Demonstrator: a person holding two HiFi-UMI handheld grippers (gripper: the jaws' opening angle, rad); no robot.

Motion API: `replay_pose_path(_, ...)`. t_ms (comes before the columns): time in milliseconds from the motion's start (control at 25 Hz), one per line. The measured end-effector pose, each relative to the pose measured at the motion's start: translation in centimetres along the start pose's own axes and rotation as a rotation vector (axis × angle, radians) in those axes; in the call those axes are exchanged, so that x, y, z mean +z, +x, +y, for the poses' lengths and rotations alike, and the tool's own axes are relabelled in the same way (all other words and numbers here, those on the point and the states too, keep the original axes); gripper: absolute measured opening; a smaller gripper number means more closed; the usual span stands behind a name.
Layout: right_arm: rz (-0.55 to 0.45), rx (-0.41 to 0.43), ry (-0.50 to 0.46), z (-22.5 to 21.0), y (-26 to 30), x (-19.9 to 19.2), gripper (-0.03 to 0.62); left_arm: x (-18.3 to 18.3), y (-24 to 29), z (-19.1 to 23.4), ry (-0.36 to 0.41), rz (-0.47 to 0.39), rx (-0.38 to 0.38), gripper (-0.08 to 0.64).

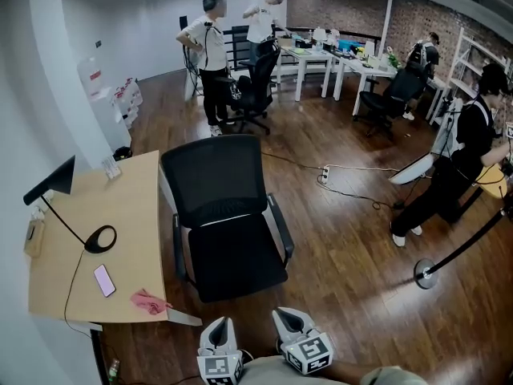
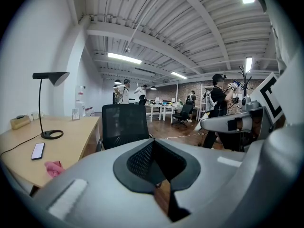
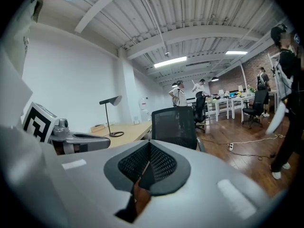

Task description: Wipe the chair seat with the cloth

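The black mesh office chair (image 1: pixel 228 231) stands in the middle of the head view, its seat (image 1: pixel 238 261) bare and facing me. A crumpled pink cloth (image 1: pixel 148 301) lies on the near corner of the wooden desk (image 1: pixel 128 207), left of the chair. It also shows as the pink cloth (image 2: pixel 53 168) in the left gripper view. My left gripper (image 1: pixel 220 326) and right gripper (image 1: pixel 289 316) hover side by side just short of the seat's front edge. Both are shut and hold nothing. Each gripper view looks past closed jaws at the chair (image 2: pixel 124 125) (image 3: pixel 175 125).
On the desk are a black lamp (image 1: pixel 60 191), a phone (image 1: pixel 105 280) and a small box (image 1: pixel 34 237). A power strip (image 1: pixel 325 174) with cables lies on the wooden floor. A stanchion base (image 1: pixel 426 275) stands at the right. Several people and white desks are further back.
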State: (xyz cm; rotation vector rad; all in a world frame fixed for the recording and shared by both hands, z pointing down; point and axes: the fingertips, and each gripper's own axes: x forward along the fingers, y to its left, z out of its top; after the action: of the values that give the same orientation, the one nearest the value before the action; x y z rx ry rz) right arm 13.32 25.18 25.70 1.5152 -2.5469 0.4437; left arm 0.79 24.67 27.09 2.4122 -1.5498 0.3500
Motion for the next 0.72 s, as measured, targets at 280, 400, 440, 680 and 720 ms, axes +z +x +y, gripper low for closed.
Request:
replay_pose_path(280, 0.007, 0.019, 0.008, 0.12, -0.08, -0.34, 0.0, -0.27, -0.02, -0.41, 0.016, 0.01, 0.008, 0.006)
replay_pose_path(400, 0.002, 0.031, 0.007, 0.25, -0.2, -0.27, 0.0, -0.26, -0.16, -0.65, 0.023, 0.011, 0.011, 0.006)
replay_pose_path(440, -0.002, 0.034, 0.005, 0.3, -0.24, -0.19, 0.0, -0.22, -0.21, -0.71, 0.024, 0.009, 0.013, 0.006)
replay_pose_path(680, -0.014, 0.047, -0.01, 0.25, -0.24, 0.4, 0.0, 0.17, -0.38, -0.78, 0.026, -0.007, 0.03, 0.006)
replay_pose_path(720, -0.017, 0.049, -0.011, 0.31, -0.21, 0.47, 0.0, 0.21, -0.44, -0.7, 0.026, -0.009, 0.032, 0.006)
